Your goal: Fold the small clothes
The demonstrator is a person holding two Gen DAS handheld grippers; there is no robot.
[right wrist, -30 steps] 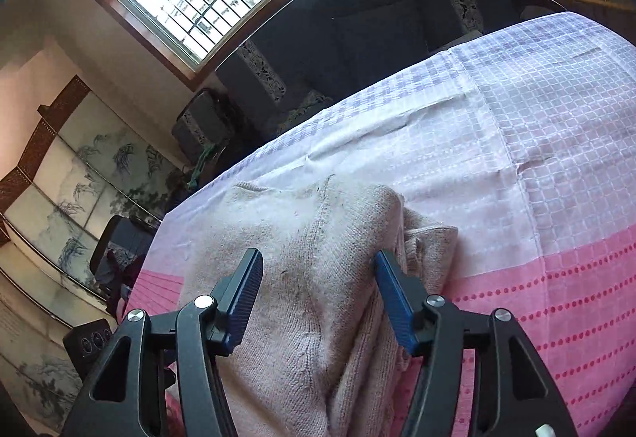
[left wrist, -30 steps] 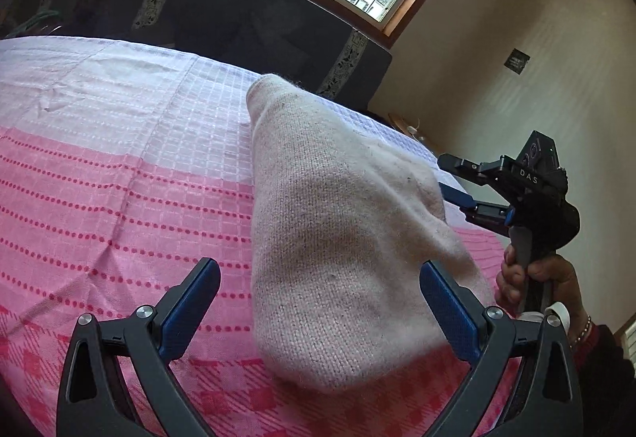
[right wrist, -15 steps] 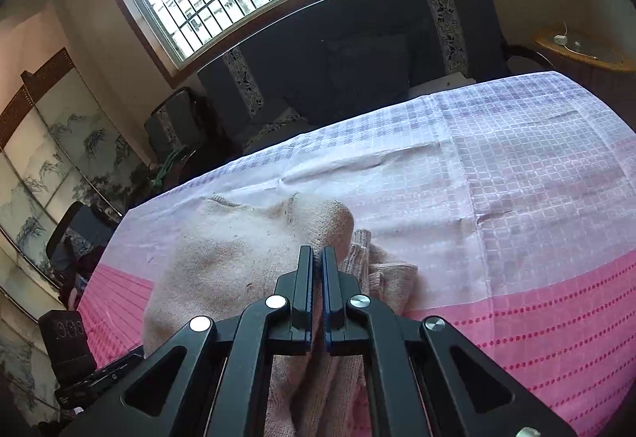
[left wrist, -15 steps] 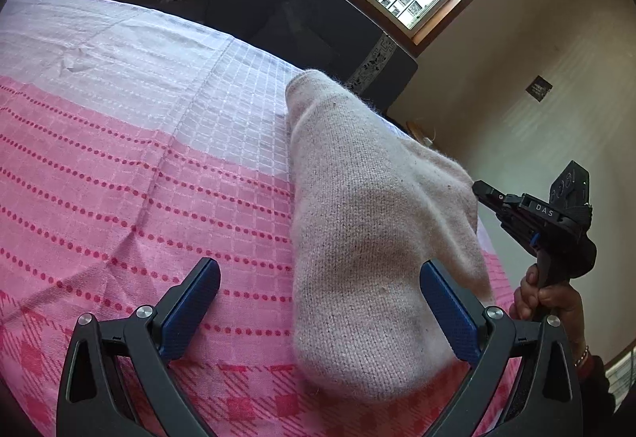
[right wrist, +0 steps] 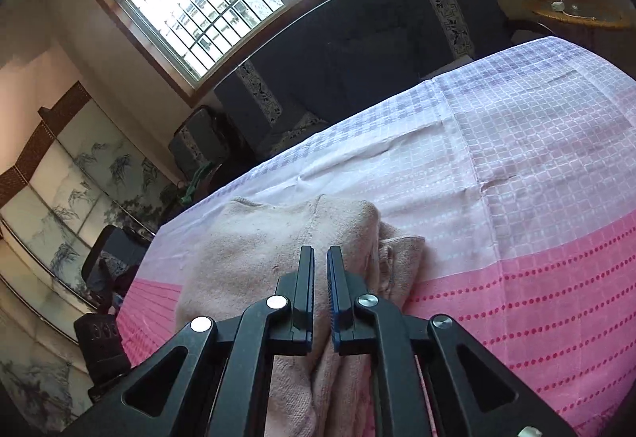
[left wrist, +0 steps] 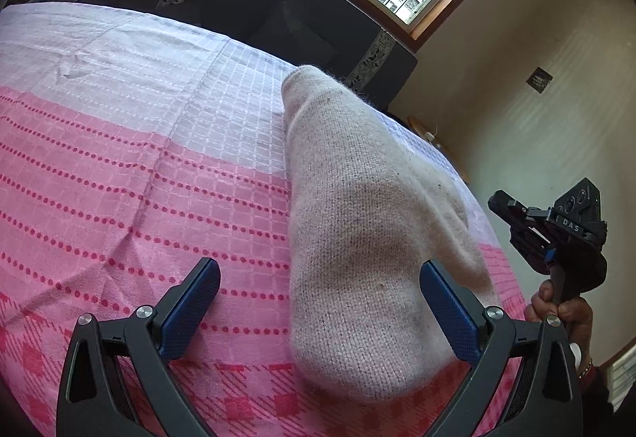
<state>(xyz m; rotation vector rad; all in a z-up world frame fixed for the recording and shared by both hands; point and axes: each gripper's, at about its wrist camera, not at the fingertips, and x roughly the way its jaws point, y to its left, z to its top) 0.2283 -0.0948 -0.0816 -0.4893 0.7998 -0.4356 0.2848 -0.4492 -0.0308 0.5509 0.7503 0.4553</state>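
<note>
Two grippers: my left gripper (left wrist: 318, 309) gapes wide, straddling the sweater's (left wrist: 369, 246) near end, its length running dead ahead; my right gripper (right wrist: 320, 266), nearly closed, holds nothing.

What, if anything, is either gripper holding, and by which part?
Nothing. The left gripper stands open above the folded pale pink knitted garment; the right gripper is shut, empty.

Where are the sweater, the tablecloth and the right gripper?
sweater (left wrist: 357, 238): left wrist view, knit middle.
tablecloth (left wrist: 119, 178): left wrist view, bare pink stripes.
right gripper (right wrist: 320, 258): right wrist view, between fingertips.
</note>
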